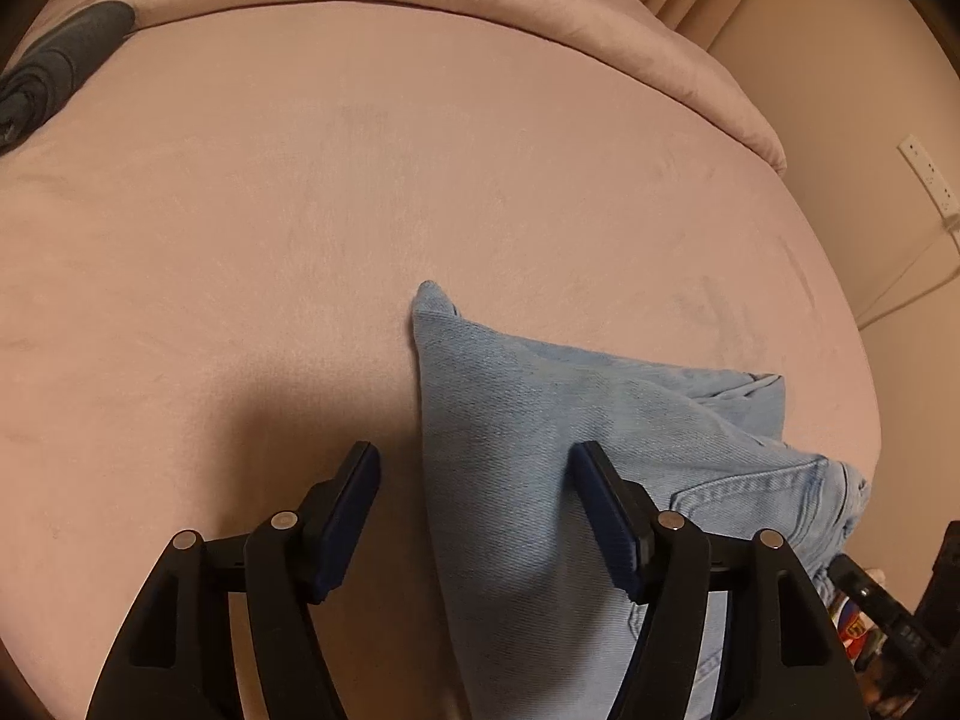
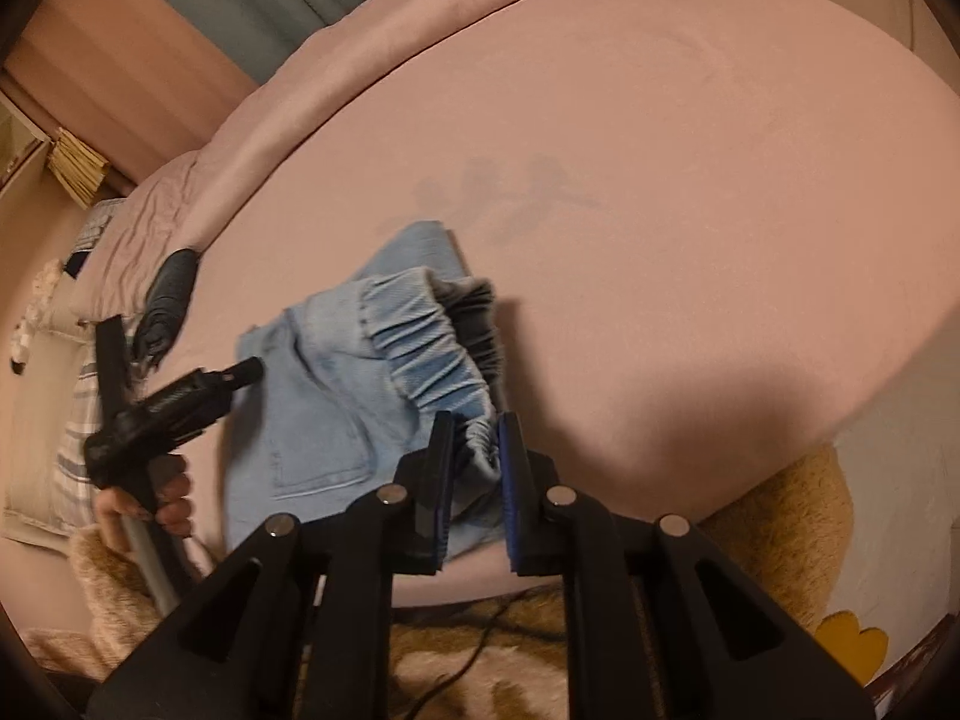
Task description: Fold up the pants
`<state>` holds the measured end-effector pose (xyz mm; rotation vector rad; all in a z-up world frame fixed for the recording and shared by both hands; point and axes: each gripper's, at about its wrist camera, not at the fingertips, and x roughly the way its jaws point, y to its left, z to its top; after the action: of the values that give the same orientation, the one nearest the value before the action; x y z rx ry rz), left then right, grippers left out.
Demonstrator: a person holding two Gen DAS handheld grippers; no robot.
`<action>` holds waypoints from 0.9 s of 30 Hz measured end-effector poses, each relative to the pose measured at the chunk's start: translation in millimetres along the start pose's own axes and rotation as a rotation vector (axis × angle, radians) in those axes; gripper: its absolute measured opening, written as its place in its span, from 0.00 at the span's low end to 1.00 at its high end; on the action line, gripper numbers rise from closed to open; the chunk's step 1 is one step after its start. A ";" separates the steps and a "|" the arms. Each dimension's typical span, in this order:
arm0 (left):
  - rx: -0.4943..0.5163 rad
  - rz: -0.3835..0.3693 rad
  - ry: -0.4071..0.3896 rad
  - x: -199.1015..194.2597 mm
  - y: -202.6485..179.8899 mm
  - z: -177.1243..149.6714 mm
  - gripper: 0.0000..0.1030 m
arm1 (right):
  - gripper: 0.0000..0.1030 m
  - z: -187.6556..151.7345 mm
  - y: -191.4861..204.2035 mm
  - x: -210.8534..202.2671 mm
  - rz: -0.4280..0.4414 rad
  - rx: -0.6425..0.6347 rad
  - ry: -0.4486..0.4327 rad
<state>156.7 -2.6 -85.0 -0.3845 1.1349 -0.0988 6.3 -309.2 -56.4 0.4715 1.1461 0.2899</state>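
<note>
One pair of light-blue denim pants [image 2: 324,396] lies folded near the front edge of the pink bed [image 2: 690,192]. Gathered elastic waistband fabric is pinched between the closed fingers of the right gripper [image 2: 475,429]. Spread wide, the left gripper [image 1: 474,462] straddles the pants' folded edge without pressing it.

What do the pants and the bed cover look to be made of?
The pants: light blue denim, judging by the diagonal twill weave, stitched pocket and gathered elastic waistband; matte, faded finish. The bed cover: probably a soft, short-pile velvety fabric in dusty pink, since brush marks show on its surface; exact fibre unclear.
</note>
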 end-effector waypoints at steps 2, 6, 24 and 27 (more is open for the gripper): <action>-0.002 -0.003 -0.001 0.1 0.3 0.4 0.67 | 0.14 2.1 -5.0 5.0 -0.015 0.016 0.003; 0.011 -0.005 -0.005 -7.7 7.7 -6.6 0.67 | 0.14 6.5 1.2 3.3 -0.044 -0.019 0.003; -0.008 -0.087 -0.029 -53.6 -1.2 -32.0 0.67 | 0.20 6.2 -13.8 6.3 -0.057 -0.031 -0.009; -0.021 -0.101 -0.022 -56.3 -0.7 -39.6 0.67 | 0.24 5.6 -16.6 6.1 -0.050 -0.027 -0.011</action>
<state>97.2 2.0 -50.5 -0.4607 1.0952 -0.1703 13.5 -322.0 -67.7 0.4191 1.1403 0.2587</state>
